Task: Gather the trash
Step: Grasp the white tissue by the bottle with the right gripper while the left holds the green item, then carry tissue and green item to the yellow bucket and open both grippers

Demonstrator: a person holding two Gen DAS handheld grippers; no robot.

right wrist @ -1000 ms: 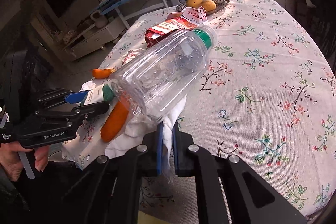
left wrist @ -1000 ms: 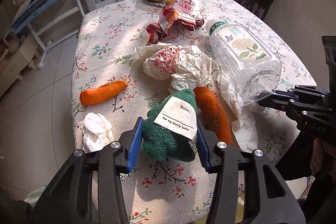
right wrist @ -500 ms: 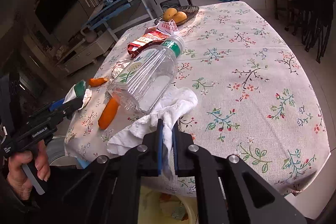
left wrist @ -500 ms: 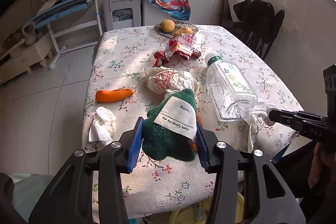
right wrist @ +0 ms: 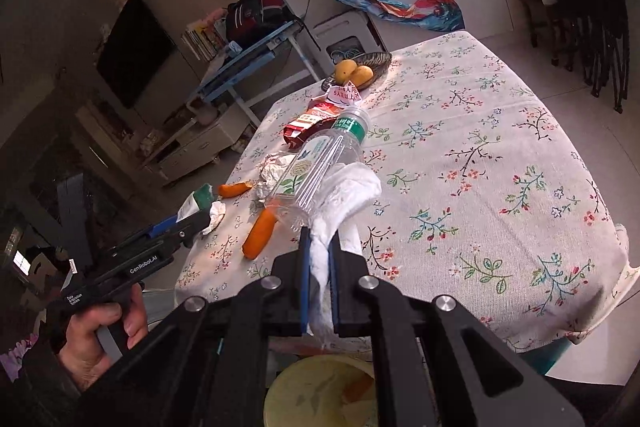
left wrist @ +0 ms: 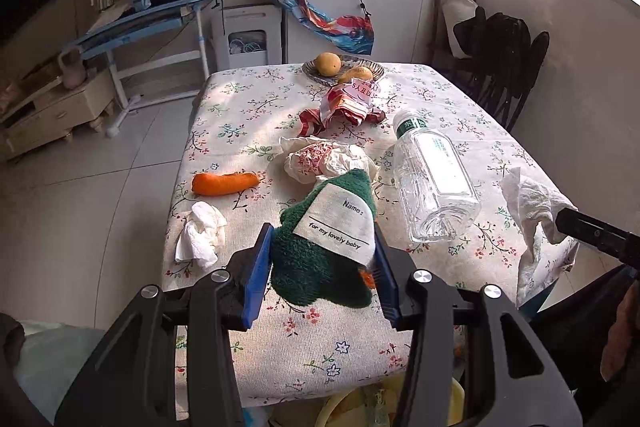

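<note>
— Lifting both loads clear now? A second ago you were low over the table [left wrist: 256, 331].

— Yes. My left gripper [left wrist: 323, 263] clamps the green sock [left wrist: 316, 267]; my right gripper [right wrist: 319, 281] pinches the white tissue [right wrist: 340, 199], pulled off the bottle [left wrist: 434, 183] and above the yellow bin [right wrist: 316, 391].

— So?

— I judge both ready to drop; the small tissue [left wrist: 200, 233] and wrapper [left wrist: 344, 105] remain.

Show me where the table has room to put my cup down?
Bare cloth lies right of the bottle, toward the chairs, and left of the fruit dish. Crowded: the wrapper, crumpled paper, carrot and tissue.
</note>
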